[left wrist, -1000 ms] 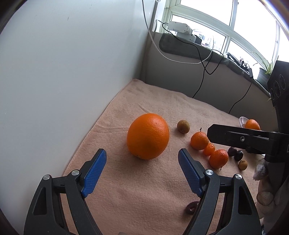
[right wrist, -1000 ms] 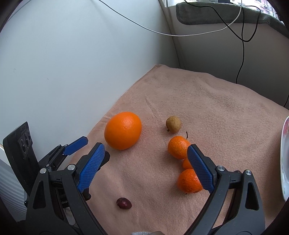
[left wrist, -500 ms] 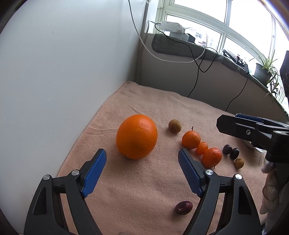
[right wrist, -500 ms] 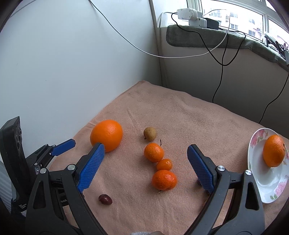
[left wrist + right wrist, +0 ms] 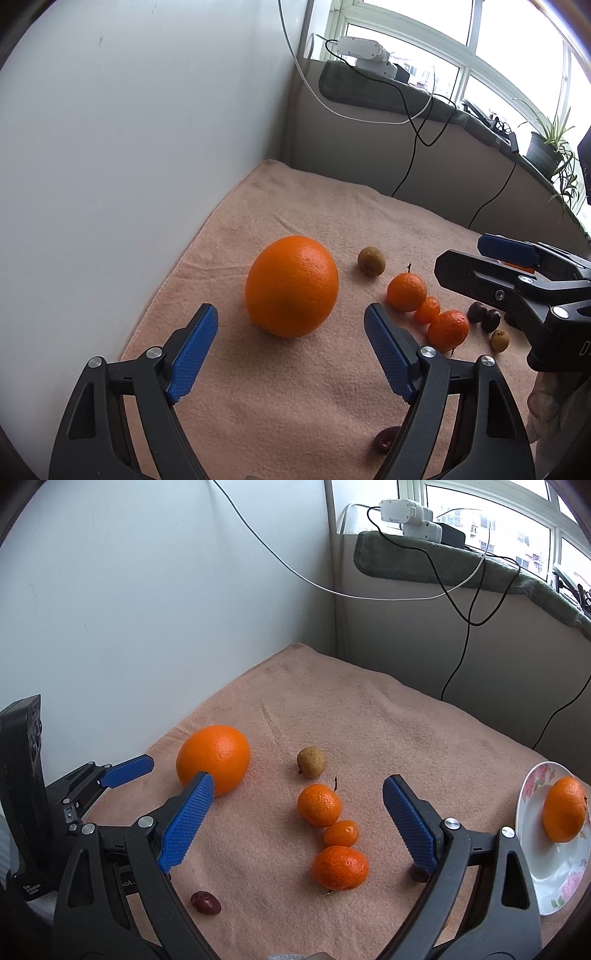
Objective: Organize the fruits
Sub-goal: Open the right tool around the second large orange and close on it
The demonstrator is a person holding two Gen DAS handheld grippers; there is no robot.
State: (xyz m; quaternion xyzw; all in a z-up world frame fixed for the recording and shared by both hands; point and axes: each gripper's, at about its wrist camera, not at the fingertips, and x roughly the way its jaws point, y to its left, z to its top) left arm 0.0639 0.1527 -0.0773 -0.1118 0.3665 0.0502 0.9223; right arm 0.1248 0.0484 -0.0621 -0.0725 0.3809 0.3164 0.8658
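A large orange (image 5: 291,286) (image 5: 213,758) lies on the peach towel (image 5: 332,206), just ahead of my open left gripper (image 5: 290,347); nothing is between its blue pads. To its right lie a brown longan (image 5: 371,260) (image 5: 311,762), three small tangerines (image 5: 406,291) (image 5: 319,805) in a row, two dark plums (image 5: 484,316) and another longan (image 5: 499,340). My right gripper (image 5: 297,818) hangs open above the tangerine row, gripping nothing. A white flowered plate (image 5: 532,849) at the right holds one orange (image 5: 564,814). One dark plum (image 5: 205,902) lies near the front.
A white wall (image 5: 129,147) borders the towel on the left. A low ledge with a grey cloth (image 5: 443,565), white devices and hanging cables (image 5: 465,638) runs along the back. Potted plants (image 5: 550,147) stand by the window.
The right wrist view has tilted up and swung right, so the plate with its orange came into view. The left gripper pulled back slightly from the large orange. Both grippers stayed open.
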